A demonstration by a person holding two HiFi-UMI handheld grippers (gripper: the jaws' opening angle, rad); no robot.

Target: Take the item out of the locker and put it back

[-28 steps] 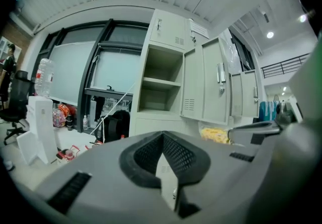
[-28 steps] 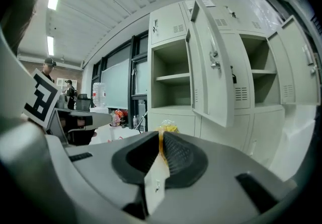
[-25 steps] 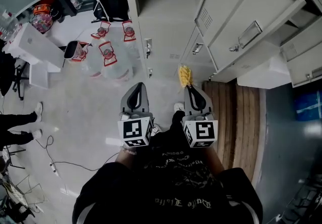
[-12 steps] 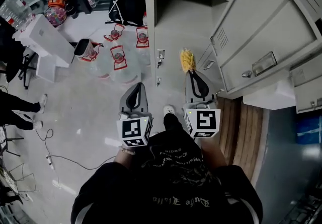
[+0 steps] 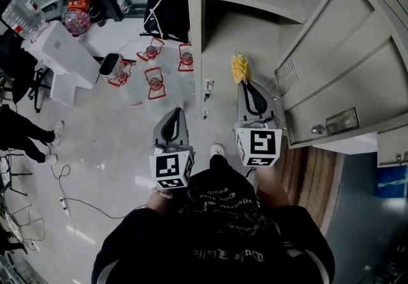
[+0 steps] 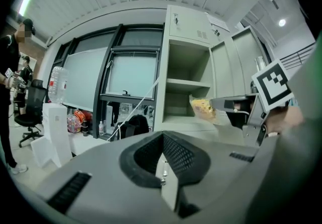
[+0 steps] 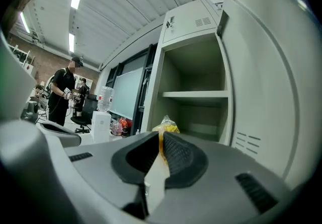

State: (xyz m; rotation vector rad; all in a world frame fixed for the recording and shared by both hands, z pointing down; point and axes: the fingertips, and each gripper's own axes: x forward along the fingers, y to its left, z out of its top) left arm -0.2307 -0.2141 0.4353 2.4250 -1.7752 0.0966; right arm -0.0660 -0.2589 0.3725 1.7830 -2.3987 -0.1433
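Right gripper view shows the right gripper [image 7: 161, 140] clenched on the clear plastic bag of yellow snack pieces [image 7: 166, 126]. Its pads pinch a thin flap of film at the bag's near edge, so the bag stands out beyond the fingertips. The bag is in the air in front of the open compartment of the tall grey metal locker [image 7: 197, 95], not yet inside and touching no shelf. In the head view it sits just before the compartment's mouth, with the grey locker door [image 5: 331, 78] swung out on the right. The left gripper [image 6: 162, 142] has its jaws together on nothing and is held lower, beside the right one.

The bag looks very light, soft and crinkly. Its film is probably slick, and the pieces inside are likely brittle enough to crush. The sealed edge is therefore the sensible place to hold it, since that keeps the pads off the contents. Held this way the bag may sag or swing, so it should meet the shelf bottom first.

No brand or lettering can be read on the bag. The marker cube [image 5: 258, 145] carries only a black-and-white square pattern. Pale print on the person's dark shirt [image 5: 220, 212] is too blurred to read, as are the red-and-white labels on the large clear water bottles [image 5: 153, 78] on the floor.
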